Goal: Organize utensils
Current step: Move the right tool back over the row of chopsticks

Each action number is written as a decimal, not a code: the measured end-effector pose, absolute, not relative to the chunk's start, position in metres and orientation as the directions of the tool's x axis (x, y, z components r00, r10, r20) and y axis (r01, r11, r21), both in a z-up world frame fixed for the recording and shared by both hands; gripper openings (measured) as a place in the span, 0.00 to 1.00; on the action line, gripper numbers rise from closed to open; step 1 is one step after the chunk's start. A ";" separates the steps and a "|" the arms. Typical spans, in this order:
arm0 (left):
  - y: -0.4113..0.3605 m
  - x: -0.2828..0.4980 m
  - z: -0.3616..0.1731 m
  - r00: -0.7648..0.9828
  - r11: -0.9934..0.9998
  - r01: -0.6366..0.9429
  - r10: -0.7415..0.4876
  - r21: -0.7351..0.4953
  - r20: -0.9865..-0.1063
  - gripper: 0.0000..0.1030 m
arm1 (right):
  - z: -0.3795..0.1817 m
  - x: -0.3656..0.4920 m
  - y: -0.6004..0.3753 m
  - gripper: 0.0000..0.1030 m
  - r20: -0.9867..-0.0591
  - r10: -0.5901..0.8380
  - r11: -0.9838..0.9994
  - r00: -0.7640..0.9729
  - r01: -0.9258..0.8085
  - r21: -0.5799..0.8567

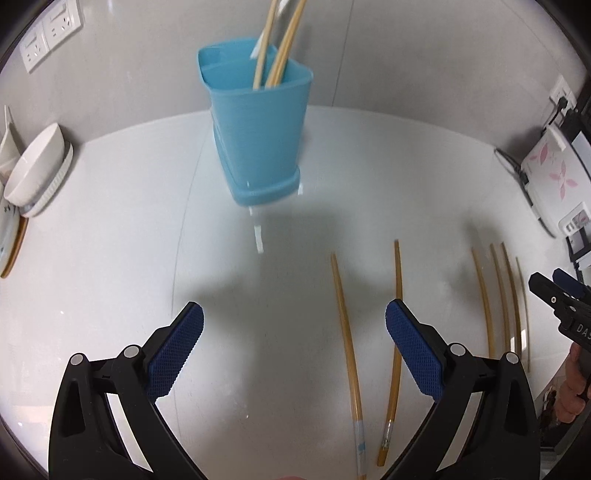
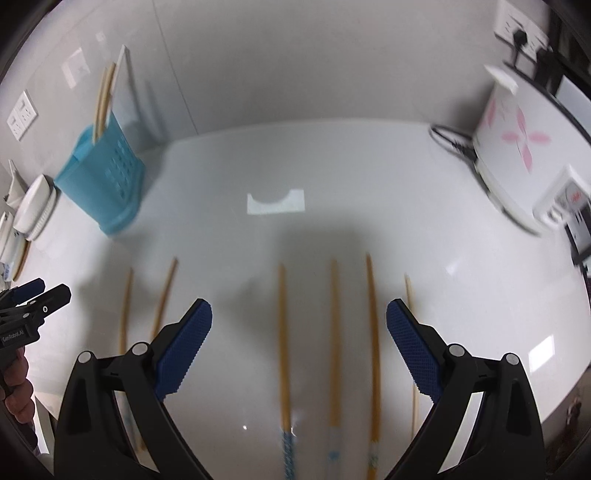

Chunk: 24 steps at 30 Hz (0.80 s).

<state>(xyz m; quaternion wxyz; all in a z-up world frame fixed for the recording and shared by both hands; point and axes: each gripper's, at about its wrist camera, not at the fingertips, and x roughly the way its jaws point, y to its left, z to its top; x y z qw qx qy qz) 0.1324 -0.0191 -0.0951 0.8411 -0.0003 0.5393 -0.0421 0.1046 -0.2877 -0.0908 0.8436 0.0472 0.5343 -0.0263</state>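
A blue utensil holder [image 1: 258,136] stands on the white counter with a few bamboo chopsticks [image 1: 275,55] upright in it; the right wrist view shows the blue holder [image 2: 99,181] at the far left. My left gripper [image 1: 294,321] is open above the counter, and two loose chopsticks [image 1: 347,332] lie between and under its fingers. My right gripper [image 2: 299,319] is open and empty over several more chopsticks [image 2: 334,350] lying side by side. Each gripper appears at the edge of the other's view: right gripper [image 1: 561,299], left gripper [image 2: 33,299].
White bowls and plates [image 1: 33,173] are stacked at the left edge. A white appliance with pink flowers [image 2: 517,147] and its cable sit at the right. Wall sockets [image 1: 48,33] are on the back wall. A hand [image 2: 18,391] holds the left gripper.
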 end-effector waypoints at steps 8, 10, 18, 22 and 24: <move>-0.025 0.112 -0.128 0.313 0.998 0.042 -0.063 -0.052 -0.948 0.94 | -0.116 0.077 -0.292 0.80 -0.950 -0.008 0.996 0.313 0.088 0.021; -0.026 0.109 -0.134 0.291 0.998 0.033 -0.065 -0.059 -0.954 0.94 | -0.120 0.073 -0.292 0.76 -0.958 -0.013 0.996 0.285 0.087 0.012; -0.033 0.096 -0.154 0.223 0.999 0.027 -0.030 -0.025 -0.974 0.94 | -0.139 0.060 -0.296 0.63 -0.986 -0.021 0.996 0.167 0.095 -0.005; -0.036 0.095 -0.160 0.201 1.000 0.023 -0.010 -0.006 -0.979 0.93 | -0.144 0.057 -0.295 0.57 -0.991 -0.025 0.996 0.131 0.088 -0.013; -0.036 0.094 -0.164 0.191 1.000 0.021 -0.002 0.002 -0.981 0.92 | -0.147 0.057 -0.294 0.52 -0.994 -0.031 0.996 0.109 0.081 -0.022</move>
